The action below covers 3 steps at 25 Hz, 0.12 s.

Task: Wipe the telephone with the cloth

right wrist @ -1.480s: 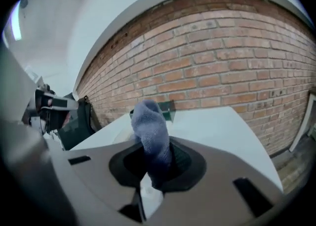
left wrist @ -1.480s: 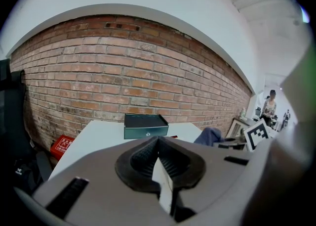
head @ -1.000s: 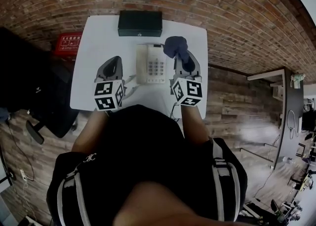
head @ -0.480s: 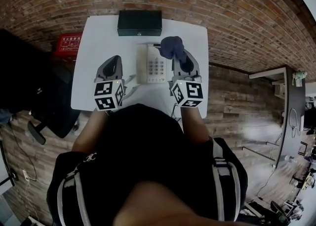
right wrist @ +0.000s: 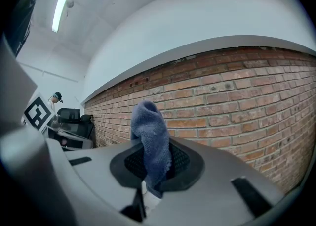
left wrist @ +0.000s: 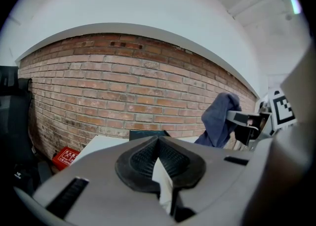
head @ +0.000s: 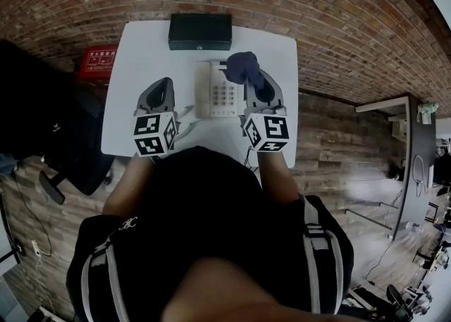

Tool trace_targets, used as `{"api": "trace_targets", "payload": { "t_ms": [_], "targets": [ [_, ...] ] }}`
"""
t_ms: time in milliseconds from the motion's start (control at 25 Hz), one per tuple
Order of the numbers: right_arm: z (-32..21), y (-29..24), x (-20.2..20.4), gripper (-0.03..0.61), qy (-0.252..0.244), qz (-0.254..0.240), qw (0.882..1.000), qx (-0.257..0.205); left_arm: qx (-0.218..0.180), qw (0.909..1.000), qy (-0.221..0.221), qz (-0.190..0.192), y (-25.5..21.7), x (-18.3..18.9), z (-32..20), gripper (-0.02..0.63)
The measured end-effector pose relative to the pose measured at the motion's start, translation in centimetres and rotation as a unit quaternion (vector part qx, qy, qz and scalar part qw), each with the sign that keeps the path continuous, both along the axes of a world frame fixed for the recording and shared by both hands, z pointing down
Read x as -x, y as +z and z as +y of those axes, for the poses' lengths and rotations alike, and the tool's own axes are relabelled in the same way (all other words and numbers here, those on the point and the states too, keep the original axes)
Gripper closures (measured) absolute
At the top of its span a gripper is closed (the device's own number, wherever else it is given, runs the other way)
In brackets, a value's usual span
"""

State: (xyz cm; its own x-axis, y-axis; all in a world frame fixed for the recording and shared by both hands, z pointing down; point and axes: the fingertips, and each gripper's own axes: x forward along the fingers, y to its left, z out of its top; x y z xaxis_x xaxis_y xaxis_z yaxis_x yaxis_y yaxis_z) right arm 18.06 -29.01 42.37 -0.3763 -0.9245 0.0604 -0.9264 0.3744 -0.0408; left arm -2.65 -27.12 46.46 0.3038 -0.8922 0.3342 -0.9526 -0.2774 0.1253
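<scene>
A white push-button telephone [head: 217, 90] lies on the white table [head: 141, 53] between my two grippers. My right gripper [head: 259, 92] is shut on a dark blue cloth [head: 242, 67], which bunches over the phone's upper right corner. The cloth [right wrist: 150, 141] stands up from the shut jaws in the right gripper view. My left gripper [head: 163, 91] hovers left of the phone, jaws pressed together with nothing between them. In the left gripper view the cloth [left wrist: 218, 119] hangs at the right.
A black box [head: 200, 32] sits at the table's far edge behind the phone. A red crate [head: 97, 62] stands on the floor left of the table. A dark chair [head: 42, 130] is at the left. Brick wall surrounds the table.
My right gripper has carried the cloth left, from beside the phone's right edge onto its upper right corner. The left gripper has stayed put.
</scene>
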Motion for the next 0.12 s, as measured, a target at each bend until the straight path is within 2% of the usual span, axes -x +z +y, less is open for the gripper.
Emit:
{"api": "trace_targets", "payload": {
  "t_ms": [120],
  "targets": [
    [-0.20, 0.08, 0.16, 0.552, -0.002, 0.000, 1.000, 0.001, 0.000, 1.0000, 0.005, 0.003, 0.02, -0.13, -0.12, 0.612]
  ]
}}
